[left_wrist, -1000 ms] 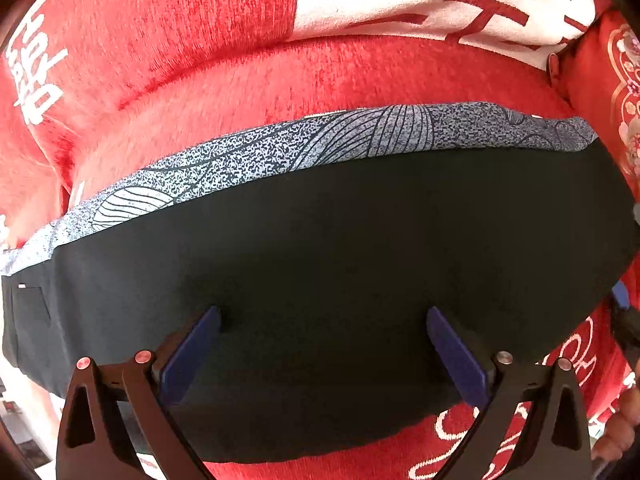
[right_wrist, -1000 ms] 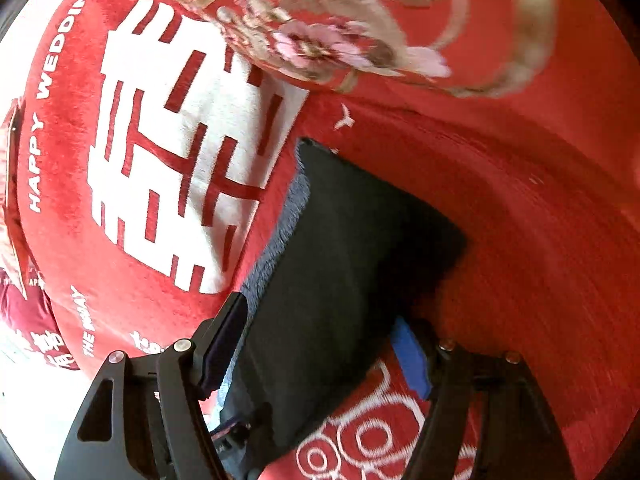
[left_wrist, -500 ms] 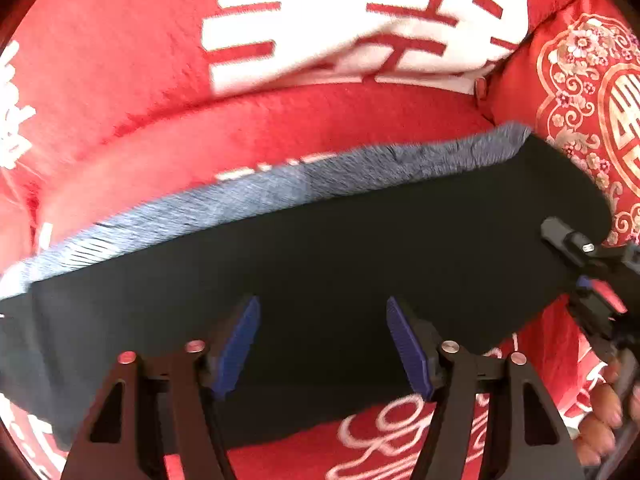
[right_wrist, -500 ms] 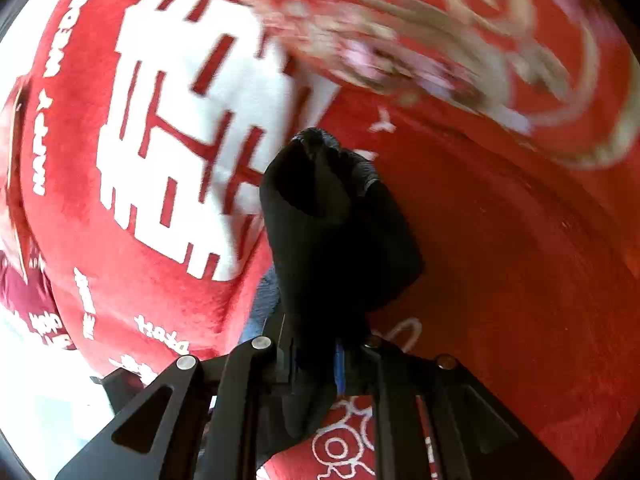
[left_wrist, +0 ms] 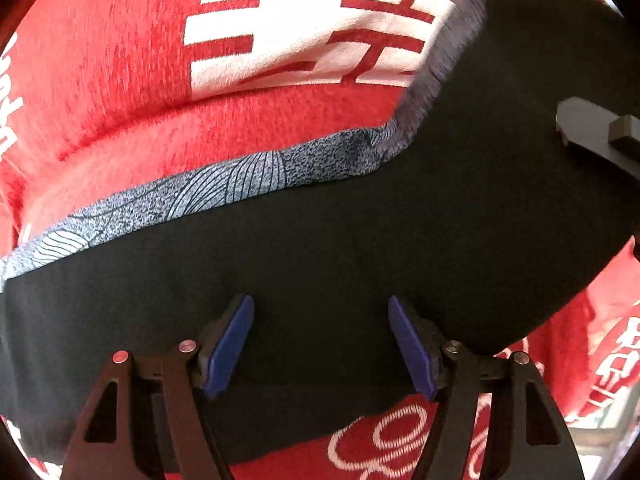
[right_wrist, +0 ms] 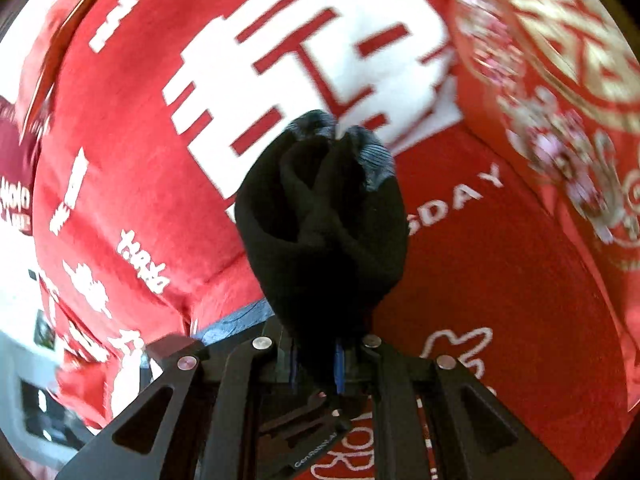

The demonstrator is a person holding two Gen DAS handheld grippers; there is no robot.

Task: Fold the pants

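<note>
Black pants (left_wrist: 320,248) on red bedspread (left_wrist: 120,92), long axis running L-R.
L wrist view: left gripper (left_wrist: 320,340) jaws wide apart, over near edge of fabric, nothing held; grey patterned strip (left_wrist: 224,188) along far edge, right end lifted up off bed. R wrist view: right gripper (right_wrist: 316,364) jaws narrow, clamped on bunched pants end (right_wrist: 324,220), fabric standing up ahead of the fingers.
</note>
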